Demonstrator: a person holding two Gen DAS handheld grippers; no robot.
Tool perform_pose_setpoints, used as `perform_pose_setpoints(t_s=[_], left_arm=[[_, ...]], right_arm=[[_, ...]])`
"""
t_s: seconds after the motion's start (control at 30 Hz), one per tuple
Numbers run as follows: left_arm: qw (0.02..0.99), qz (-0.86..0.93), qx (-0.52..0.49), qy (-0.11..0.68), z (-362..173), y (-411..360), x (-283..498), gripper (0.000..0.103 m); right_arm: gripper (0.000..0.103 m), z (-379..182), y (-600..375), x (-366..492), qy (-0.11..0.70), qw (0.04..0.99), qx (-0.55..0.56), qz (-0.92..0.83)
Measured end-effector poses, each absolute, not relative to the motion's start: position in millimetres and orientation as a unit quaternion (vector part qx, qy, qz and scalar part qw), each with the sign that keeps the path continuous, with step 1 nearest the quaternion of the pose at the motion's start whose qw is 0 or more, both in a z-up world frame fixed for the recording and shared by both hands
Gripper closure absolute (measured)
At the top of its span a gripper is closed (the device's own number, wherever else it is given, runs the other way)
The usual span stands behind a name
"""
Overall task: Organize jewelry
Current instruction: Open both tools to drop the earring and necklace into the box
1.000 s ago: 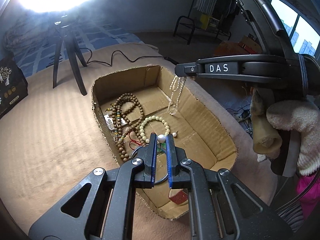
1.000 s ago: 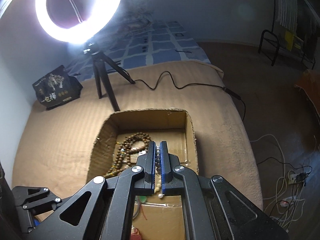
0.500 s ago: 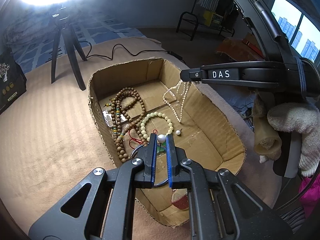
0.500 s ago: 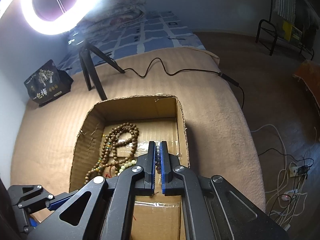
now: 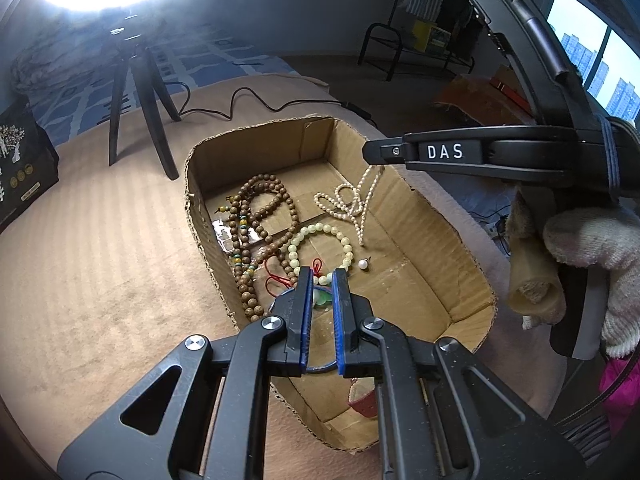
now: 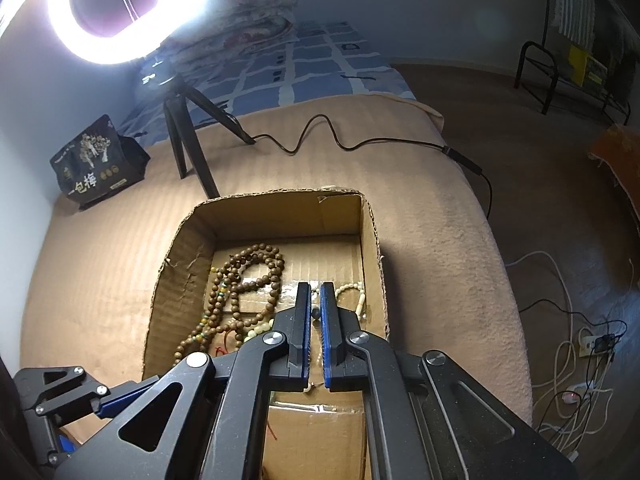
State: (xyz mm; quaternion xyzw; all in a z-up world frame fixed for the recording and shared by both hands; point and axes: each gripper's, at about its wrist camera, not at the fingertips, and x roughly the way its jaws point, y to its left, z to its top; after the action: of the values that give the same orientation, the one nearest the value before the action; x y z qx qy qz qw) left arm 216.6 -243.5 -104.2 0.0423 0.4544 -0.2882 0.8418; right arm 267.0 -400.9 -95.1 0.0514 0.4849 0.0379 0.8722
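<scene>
An open cardboard box (image 5: 192,208) (image 6: 372,240) lies on a tan blanket. Inside are a long brown wooden bead strand (image 5: 264,200) (image 6: 248,276), a pale green bead bracelet (image 5: 320,232) and a loose pearl (image 5: 363,264). My right gripper (image 5: 370,152) (image 6: 315,286), held by a gloved hand (image 5: 592,248), is shut on a white pearl necklace (image 5: 360,204). The strand hangs from its tips, and the lower loops rest on the box floor. My left gripper (image 5: 321,272) hovers shut over the near half of the box. A green piece and a bluish ring show through its narrow gap.
A ring light on a black tripod (image 5: 140,92) (image 6: 188,152) stands behind the box, its cable (image 6: 320,132) trailing right. A black pouch (image 6: 98,160) sits at the far left. A red item (image 5: 362,400) lies in the box's near corner. The bed edge drops off to the right.
The right gripper has come down over the box. The pearl necklace, which hung free by the right wall, now has its lower loops lying on the box floor. The left gripper has stayed put.
</scene>
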Motion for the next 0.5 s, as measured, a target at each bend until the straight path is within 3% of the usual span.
perform_pose_setpoints(t_s=[0.03, 0.1, 0.13, 0.17, 0.2, 0.23, 0.5], left_arm=[[0.842, -0.287, 0.042, 0.455, -104.3, -243.2, 216.5, 0.096], [0.841, -0.285, 0.042, 0.458, -105.0, -241.7, 216.9, 0.095], [0.841, -0.283, 0.042, 0.458, -105.1, -241.2, 216.4, 0.092], [0.842, -0.282, 0.041, 0.459, -104.7, -240.9, 216.0, 0.079], [0.843, -0.281, 0.039, 0.457, -104.2, -239.2, 215.3, 0.067], [0.845, -0.28, 0.037, 0.453, -102.8, -237.7, 214.1, 0.065], [0.851, -0.277, 0.038, 0.444, -92.8, -230.0, 203.3, 0.065]], right_arm=[[0.095, -94.8, -400.4, 266.8, 0.486, 0.872, 0.05, 0.037], [0.071, -93.8, -398.8, 266.0, 0.485, 0.872, 0.048, 0.038], [0.064, -92.8, -397.9, 264.9, 0.483, 0.874, 0.046, 0.037], [0.057, -91.6, -396.7, 263.9, 0.48, 0.876, 0.043, 0.037], [0.056, -90.3, -395.3, 263.4, 0.478, 0.877, 0.04, 0.037], [0.056, -88.6, -394.3, 262.4, 0.477, 0.877, 0.038, 0.037], [0.056, -77.5, -386.6, 252.0, 0.469, 0.882, 0.032, 0.036]])
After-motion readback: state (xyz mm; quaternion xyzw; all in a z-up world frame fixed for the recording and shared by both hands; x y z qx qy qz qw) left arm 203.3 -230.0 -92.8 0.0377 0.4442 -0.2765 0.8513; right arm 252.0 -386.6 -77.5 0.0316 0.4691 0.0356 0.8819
